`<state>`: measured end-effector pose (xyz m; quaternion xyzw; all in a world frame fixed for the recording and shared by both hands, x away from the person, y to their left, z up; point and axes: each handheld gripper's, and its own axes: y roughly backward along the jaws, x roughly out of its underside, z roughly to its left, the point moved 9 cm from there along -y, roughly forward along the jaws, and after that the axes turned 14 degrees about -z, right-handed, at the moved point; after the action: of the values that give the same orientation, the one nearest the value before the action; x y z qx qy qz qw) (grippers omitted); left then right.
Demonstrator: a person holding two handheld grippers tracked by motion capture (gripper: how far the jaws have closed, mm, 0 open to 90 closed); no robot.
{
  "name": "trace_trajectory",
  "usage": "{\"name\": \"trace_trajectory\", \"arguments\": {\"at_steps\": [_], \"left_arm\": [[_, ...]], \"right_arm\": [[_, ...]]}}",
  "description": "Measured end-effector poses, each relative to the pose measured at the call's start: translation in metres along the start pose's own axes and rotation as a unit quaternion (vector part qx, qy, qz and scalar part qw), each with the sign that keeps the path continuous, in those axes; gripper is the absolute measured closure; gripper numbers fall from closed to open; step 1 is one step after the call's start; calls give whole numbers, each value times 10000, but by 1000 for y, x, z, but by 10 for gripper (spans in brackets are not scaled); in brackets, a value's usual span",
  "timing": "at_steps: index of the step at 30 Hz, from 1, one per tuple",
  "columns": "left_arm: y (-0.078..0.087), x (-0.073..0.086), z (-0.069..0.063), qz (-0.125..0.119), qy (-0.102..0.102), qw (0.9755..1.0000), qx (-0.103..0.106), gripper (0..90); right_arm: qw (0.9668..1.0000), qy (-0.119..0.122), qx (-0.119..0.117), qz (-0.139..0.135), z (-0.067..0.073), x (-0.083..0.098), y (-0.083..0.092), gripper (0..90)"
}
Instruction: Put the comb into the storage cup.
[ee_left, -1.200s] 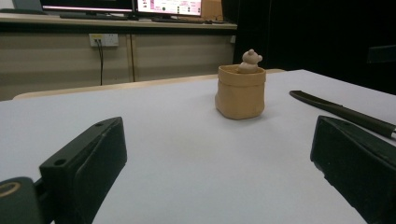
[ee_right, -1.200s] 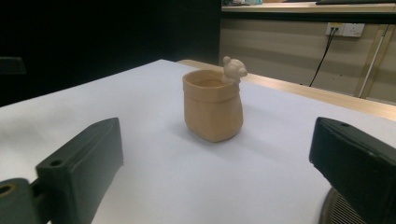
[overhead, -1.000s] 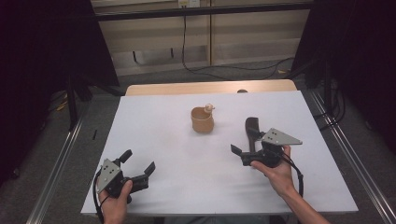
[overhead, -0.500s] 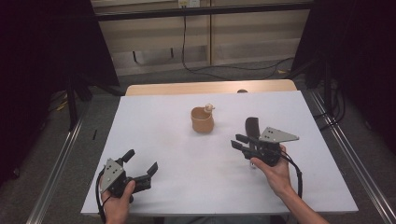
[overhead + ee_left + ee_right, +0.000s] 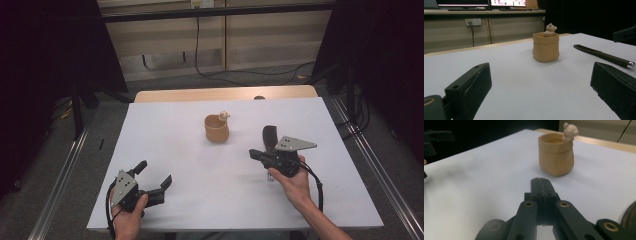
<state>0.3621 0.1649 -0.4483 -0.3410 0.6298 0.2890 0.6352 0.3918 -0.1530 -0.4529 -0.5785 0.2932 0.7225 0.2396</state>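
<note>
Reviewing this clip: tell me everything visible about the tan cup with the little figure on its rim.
The small tan, clay-looking cup with a bear-like figure on its rim stands upright near the middle of the white table. Its walls are soft and slightly baggy, like a folded sack, with a band below the open mouth. The pale figure perches on the rim. What is inside cannot be told. Nothing touches the cup but the table; both grippers are well apart from it.

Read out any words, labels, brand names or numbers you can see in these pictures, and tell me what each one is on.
None can be read.
Monitors behind the table: lit screens with coloured bands, text too small and blurred to read.
Wall socket plate: no legible marking.
Tan cup with its small bear figure: no lettering.
Dark-handled tool, left gripper, right gripper: no lettering visible.
</note>
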Motion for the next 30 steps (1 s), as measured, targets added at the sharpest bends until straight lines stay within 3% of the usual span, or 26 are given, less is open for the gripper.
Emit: {"name": "trace_trajectory", "arguments": {"at_steps": [5,12,15,23,30], "left_arm": [[1,0,0,18,-37,10000,-15,35],[1,0,-1,-14,53,10000,19,35],[2,0,-2,-6,114,9999,69,35],[3,0,-2,13,115,9999,64,35],[4,0,-1,7,53,10000,35,35]], "right_arm": [[9985,-353,-7,424,0,5,2,900],[9948,-481,116,889,-2,14,4,900],[9917,-671,54,1096,-2,20,6,900],[9819,-941,319,1609,-7,34,11,900],[9771,-894,429,1884,-10,42,14,900]]}}
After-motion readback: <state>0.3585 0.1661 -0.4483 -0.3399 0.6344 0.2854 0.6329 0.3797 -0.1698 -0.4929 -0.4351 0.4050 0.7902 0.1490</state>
